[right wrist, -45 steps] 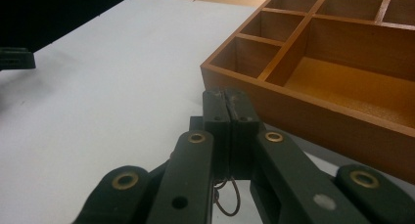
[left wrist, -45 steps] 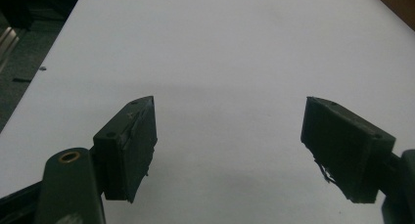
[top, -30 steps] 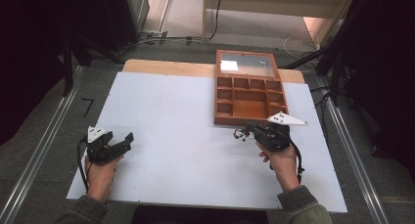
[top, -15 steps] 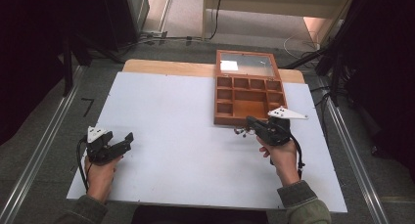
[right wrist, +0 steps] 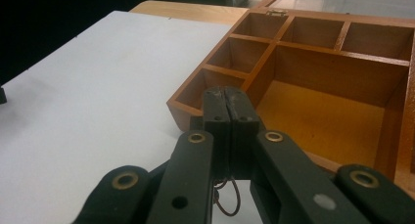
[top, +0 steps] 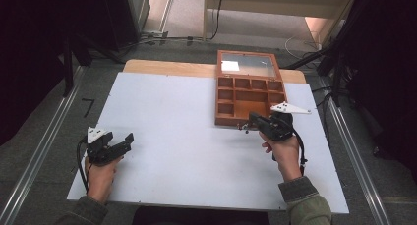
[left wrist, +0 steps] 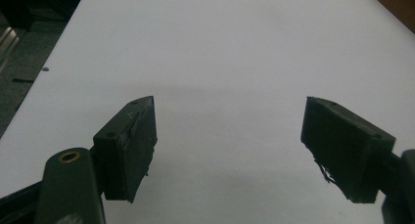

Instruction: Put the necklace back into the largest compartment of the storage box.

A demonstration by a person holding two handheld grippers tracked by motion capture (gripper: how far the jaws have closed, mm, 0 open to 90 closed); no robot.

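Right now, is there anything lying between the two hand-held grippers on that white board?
No. In the high view, the white board is bare between the left gripper and the right gripper.

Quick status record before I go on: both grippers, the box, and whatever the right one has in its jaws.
left gripper: open, nothing between the jaws, over the white board
right gripper: jaws pressed together at the near edge of the wooden box
held item: a thin wire loop hangs below the shut jaws; what it is, too small to tell
box: lid open and laid back, compartments that can be seen are empty
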